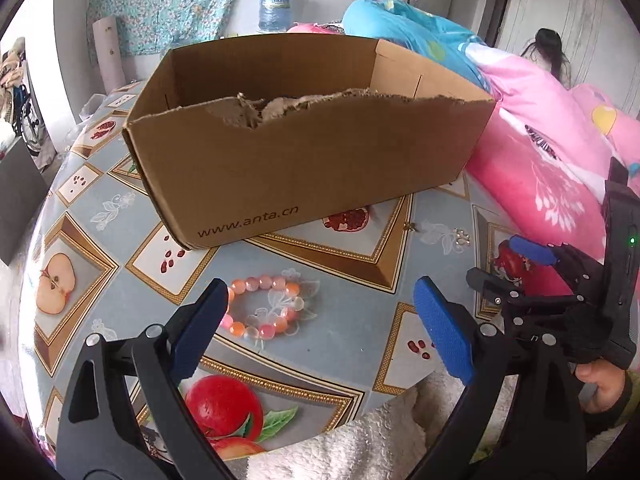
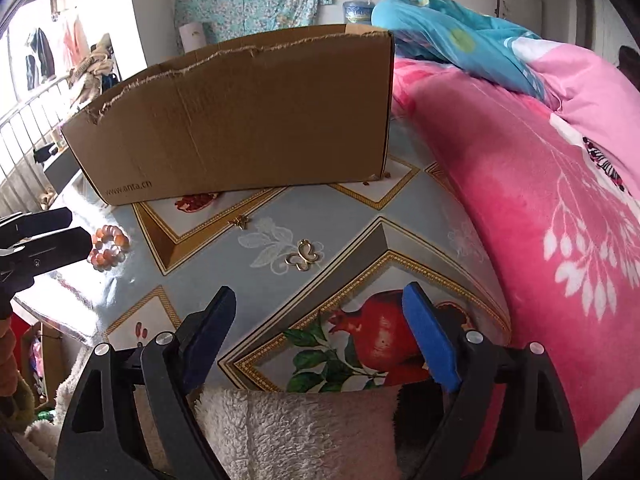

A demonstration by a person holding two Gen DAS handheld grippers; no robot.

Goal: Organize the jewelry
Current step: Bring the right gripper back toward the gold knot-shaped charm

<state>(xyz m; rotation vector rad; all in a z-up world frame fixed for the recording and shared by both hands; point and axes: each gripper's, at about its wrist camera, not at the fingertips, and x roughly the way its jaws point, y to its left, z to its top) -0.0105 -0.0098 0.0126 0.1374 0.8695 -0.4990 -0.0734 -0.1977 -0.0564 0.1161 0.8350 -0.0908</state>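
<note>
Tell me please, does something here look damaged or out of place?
Yes. The cardboard box has a ragged, torn top edge on its near wall. The bead bracelet and the gold butterfly piece lie loose on the tablecloth, outside the box.

A table under a glossy fruit-print cloth [image 2: 420, 216] – pomegranates, apples, gold-bordered diamonds – fills the foreground. Along its right edge lies heaped bedding: a pink blanket [image 2: 540, 200] with a blue quilt [image 1: 420, 36] behind it. On the white back wall hangs a floral turquoise cloth [image 1: 168, 4]. Daylight enters at far left, past a metal railing [image 2: 24, 144] and hanging clothes [image 2: 44, 56].
</note>
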